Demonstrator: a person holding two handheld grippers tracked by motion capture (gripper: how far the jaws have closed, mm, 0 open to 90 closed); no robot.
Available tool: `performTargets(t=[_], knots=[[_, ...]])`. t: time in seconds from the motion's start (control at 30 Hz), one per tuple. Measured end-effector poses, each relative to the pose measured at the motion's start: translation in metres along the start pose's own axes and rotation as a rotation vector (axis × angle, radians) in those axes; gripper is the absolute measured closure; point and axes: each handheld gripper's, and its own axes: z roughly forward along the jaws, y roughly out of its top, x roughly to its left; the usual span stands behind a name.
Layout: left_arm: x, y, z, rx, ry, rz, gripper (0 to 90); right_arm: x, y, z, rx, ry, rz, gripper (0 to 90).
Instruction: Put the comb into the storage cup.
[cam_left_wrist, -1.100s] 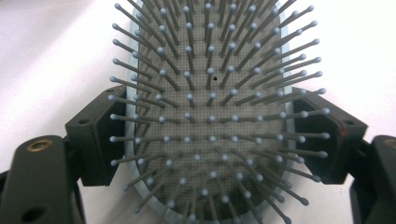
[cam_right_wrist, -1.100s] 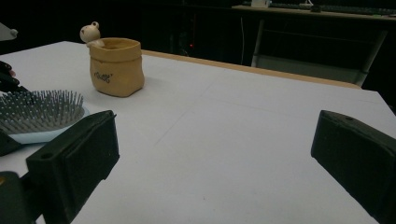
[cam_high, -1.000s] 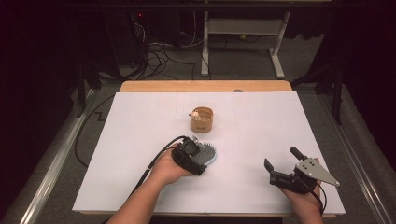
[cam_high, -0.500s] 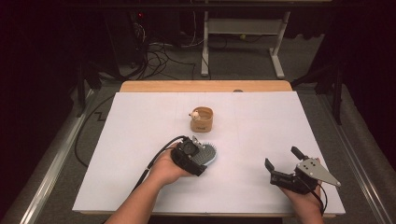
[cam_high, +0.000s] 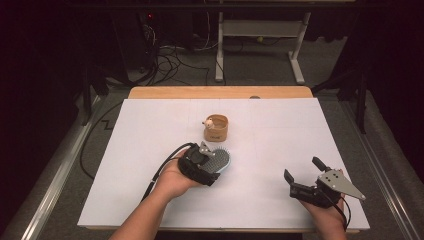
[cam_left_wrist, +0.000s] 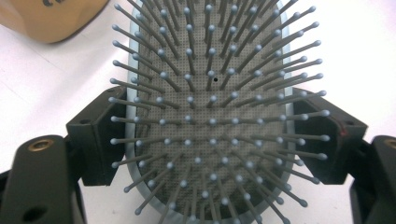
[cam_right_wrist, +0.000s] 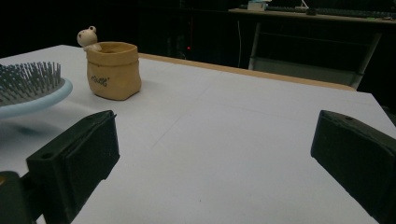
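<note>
The left tool is seen closed on the sides of a pale blue hairbrush. In the left gripper view the two black jaws are pressed against the opposite edges of the hairbrush, whose grey bristle pad is turned up toward the camera. The brush is held near the middle of the white desk, with its head pointing away from the person; whether it rests on the surface or is lifted just clear of it cannot be told.

The right tool is held low over the near right part of the desk, well apart from the brush. Its jaws are spread wide, and nothing is gripped between them.

Just beyond the brush a small tan pot is stood upright on the desk, with a little pale figure perched at its rim. The pot and the brush head are also caught at the left of the right gripper view.
</note>
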Motion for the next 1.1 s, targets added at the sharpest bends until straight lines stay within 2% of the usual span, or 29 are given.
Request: performTargets(t=[0.2,0.43,0.67,0.73,0.83,0.87,0.93,1.03,1.1], knots=[[-0.001,-0.001,-0.011,-0.044,-0.006,0.003,20.4,0.0,0.0,0.0,0.001,0.001,0.003,1.8],[0.003,-0.005,-0.016,-0.053,-0.001,-0.005,20.4,0.0,0.0,0.001,0.002,0.002,0.003,1.8],[0.012,-0.016,-0.021,-0.063,0.005,-0.039,20.3,0.0,-0.001,0.001,0.003,0.001,0.003,1.8],[0.016,-0.022,-0.027,-0.093,0.014,-0.059,20.3,0.0,-0.001,0.001,0.002,0.001,0.001,1.8],[0.019,-0.027,-0.031,-0.117,0.017,-0.068,20.3,-0.001,0.0,0.0,0.0,0.001,0.002,1.8],[0.02,-0.032,-0.033,-0.14,0.02,-0.078,20.3,-0.001,0.0,0.0,0.0,0.001,0.002,1.8],[0.02,-0.034,-0.034,-0.145,0.025,-0.077,20.3,-0.001,0.0,0.0,0.001,0.002,0.001,1.8],[0.022,-0.044,-0.036,-0.189,0.026,-0.099,20.3,0.0,-0.001,0.001,0.001,0.006,-0.002,1.8],[0.023,-0.045,-0.037,-0.2,0.025,-0.101,20.3,0.001,0.0,0.001,0.0,0.004,-0.003,1.8]])
